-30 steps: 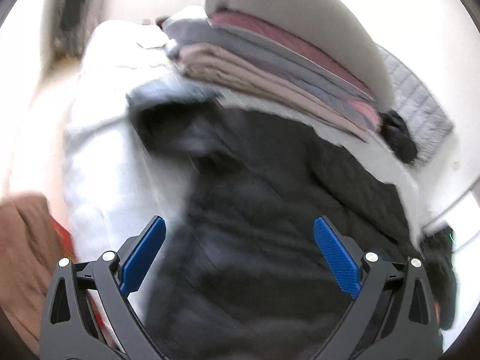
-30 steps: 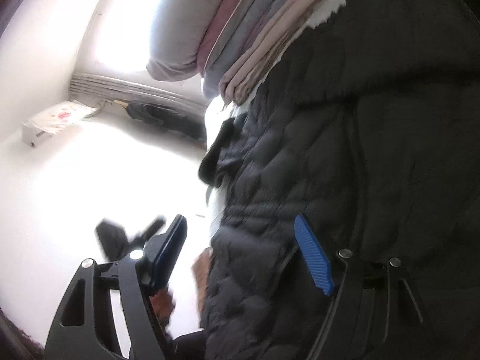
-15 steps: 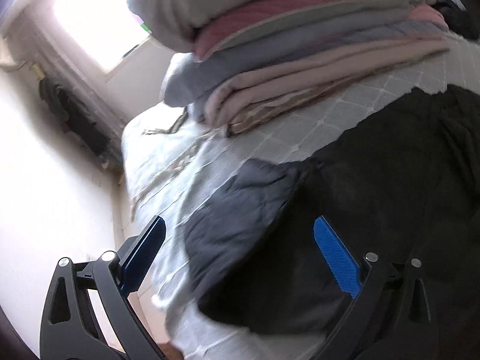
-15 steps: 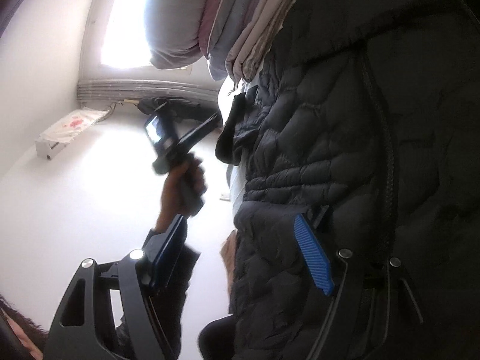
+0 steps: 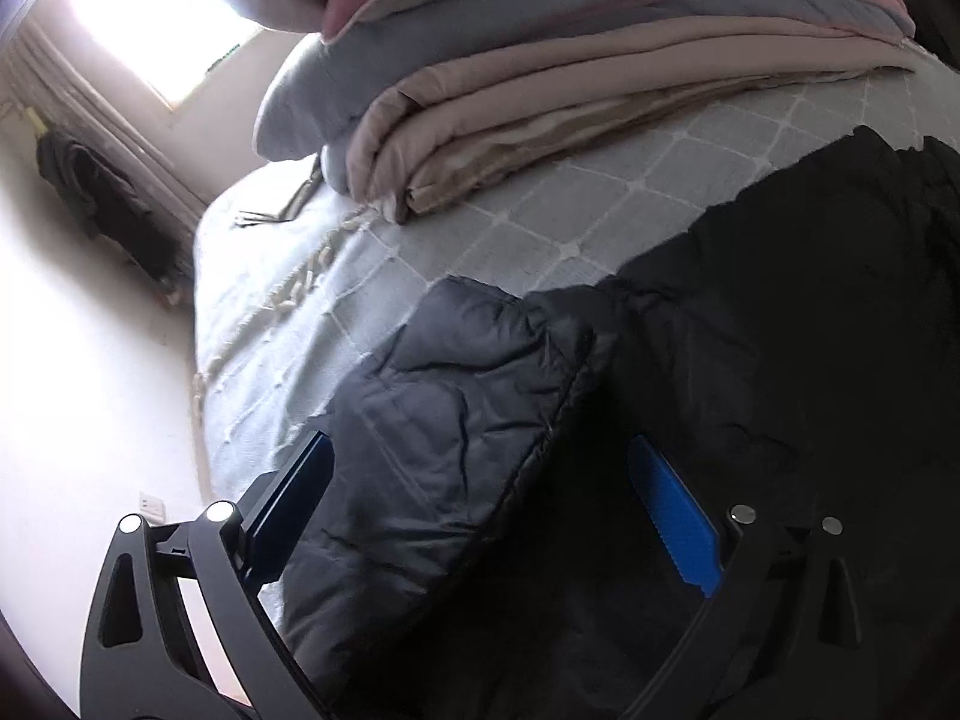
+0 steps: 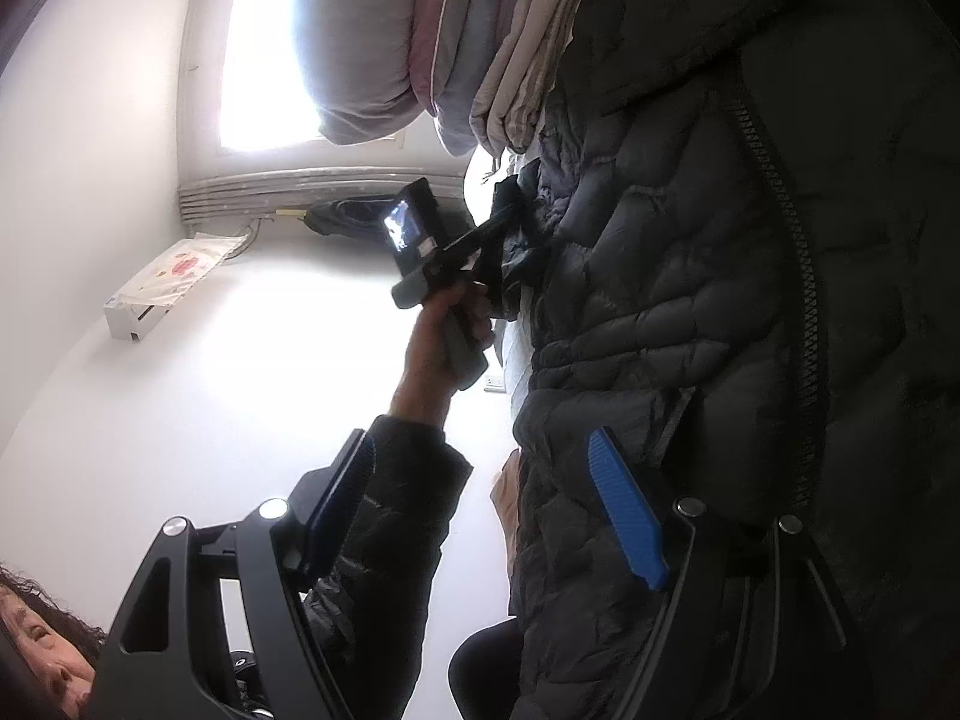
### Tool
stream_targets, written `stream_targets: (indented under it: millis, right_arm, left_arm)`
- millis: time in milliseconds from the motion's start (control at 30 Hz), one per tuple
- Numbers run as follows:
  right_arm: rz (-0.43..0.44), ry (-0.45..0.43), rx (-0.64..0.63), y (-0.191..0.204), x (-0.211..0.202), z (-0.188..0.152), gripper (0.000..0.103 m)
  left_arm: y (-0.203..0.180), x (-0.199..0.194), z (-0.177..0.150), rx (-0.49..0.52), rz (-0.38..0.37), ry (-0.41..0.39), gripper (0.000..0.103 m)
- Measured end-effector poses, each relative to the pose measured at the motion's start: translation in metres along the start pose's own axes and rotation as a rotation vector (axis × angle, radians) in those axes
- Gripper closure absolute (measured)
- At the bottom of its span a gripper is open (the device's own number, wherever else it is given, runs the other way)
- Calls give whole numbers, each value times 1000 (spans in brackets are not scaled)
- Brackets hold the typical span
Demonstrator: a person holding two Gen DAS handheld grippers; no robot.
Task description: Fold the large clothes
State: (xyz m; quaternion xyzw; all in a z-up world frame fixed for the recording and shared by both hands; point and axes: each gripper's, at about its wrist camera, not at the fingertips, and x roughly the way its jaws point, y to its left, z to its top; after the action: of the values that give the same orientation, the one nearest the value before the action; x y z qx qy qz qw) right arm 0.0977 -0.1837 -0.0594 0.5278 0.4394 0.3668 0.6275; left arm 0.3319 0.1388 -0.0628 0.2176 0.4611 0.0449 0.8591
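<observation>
Through the left wrist camera, your left gripper [image 5: 480, 516] has its fingers spread wide, holding nothing, with the grey-lit flap of the black puffer jacket [image 5: 444, 438] lying between and just ahead of them on the quilted bed [image 5: 540, 222]. Beyond the fingertips sits a stack of folded blankets [image 5: 600, 78], close to the jacket's far edge. If you close here, you may pinch only the top layer of the flap, or catch the bed cover with it, since the left finger sits right at the flap's edge. Through the right wrist camera, your right gripper [image 6: 480, 510] is also spread and empty; the jacket's quilted front and zipper [image 6: 798, 276] fill the side beyond the right finger, while the left finger hangs off the bed. A grab from here could miss or snag the zipper, and a wide fold could knock the blankets.
</observation>
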Motion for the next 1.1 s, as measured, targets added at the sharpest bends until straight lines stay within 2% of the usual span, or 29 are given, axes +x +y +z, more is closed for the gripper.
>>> stream_targets:
  millis: [67, 133, 167, 233, 333, 400, 433, 533, 733, 900, 967, 1100]
  right_arm:
    - [3, -2, 4, 0, -1, 0, 31]
    - [4, -2, 5, 1, 0, -1, 31]
    - [3, -1, 2, 1, 0, -1, 31]
    - [3, -1, -2, 2, 0, -2, 31]
    - [4, 0, -5, 3, 1, -3, 31]
    - [6, 0, -6, 4, 2, -4, 31]
    - [6, 1, -9, 4, 2, -4, 31]
    - [1, 2, -11, 5, 4, -5, 31]
    - [-22, 12, -16, 6, 9, -7, 31]
    - [-36, -8, -17, 13, 3, -8, 31]
    - [-29, -56, -8, 17, -12, -5, 31]
    - [-22, -188, 10, 22, -55, 5, 31]
  left_arm:
    - [2, 4, -3, -9, -8, -2, 21]
    - [6, 7, -3, -42, 2, 8, 46]
    - [11, 9, -2, -64, -2, 8, 55]
    - [20, 10, -2, -116, -18, 10, 94]
    - [34, 14, -2, -179, -44, 7, 100]
    - [41, 9, -4, -224, -77, -17, 100]
    - [50, 5, -6, -278, -120, -32, 100]
    - [58, -7, -7, -327, -148, -70, 101]
    - [60, -54, 3, -397, -318, -171, 101]
    - [25, -121, 33, -350, -443, -275, 101]
    - [-4, -156, 47, -313, -502, -319, 101]
    - [-70, -202, 61, -237, -609, -354, 101]
